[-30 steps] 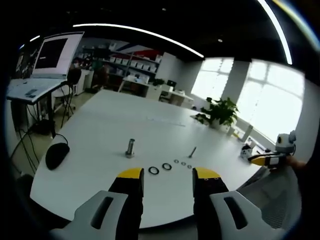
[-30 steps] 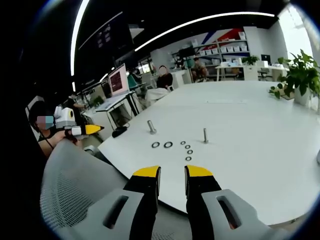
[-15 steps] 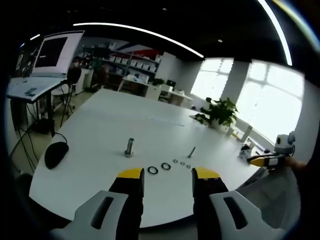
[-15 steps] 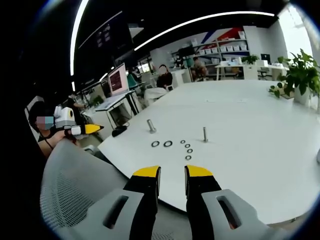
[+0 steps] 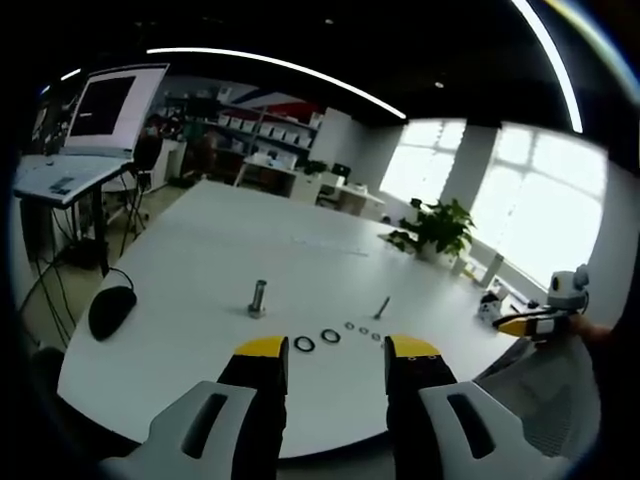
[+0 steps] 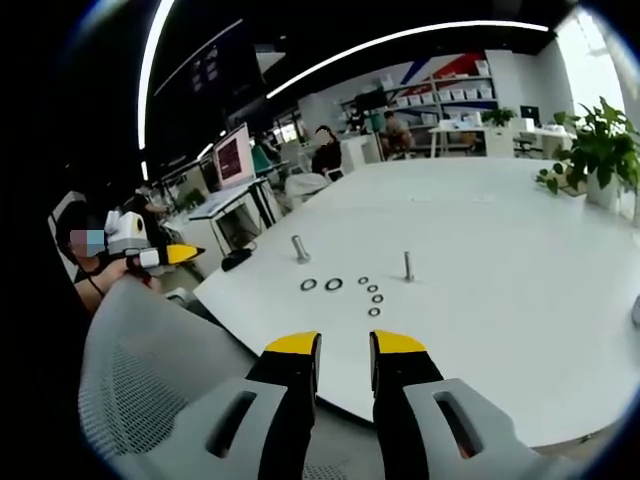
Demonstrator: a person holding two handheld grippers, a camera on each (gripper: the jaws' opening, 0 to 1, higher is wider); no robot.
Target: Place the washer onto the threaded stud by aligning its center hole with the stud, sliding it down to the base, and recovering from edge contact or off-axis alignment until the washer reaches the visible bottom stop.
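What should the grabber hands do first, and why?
Probably reach the right gripper forward toward a large washer. Both grippers hang open and empty off the table edge, and every washer lies flat beside the thick stud, none threaded on.

Pretty bright room overall. Most of the daylight pours in from the big windows (image 5: 540, 190), which are blown out to near white in my left gripper view. Long ceiling light strips (image 5: 280, 65) bend into arcs from the fisheye, same in my right gripper view (image 6: 400, 40). The white table (image 6: 500, 250) bounces a lot of light and looks washed out, with only faint shadows under the small parts. The ceiling goes almost black. Straight lines curve hard toward the edges, and far shelves look soft and smeary.
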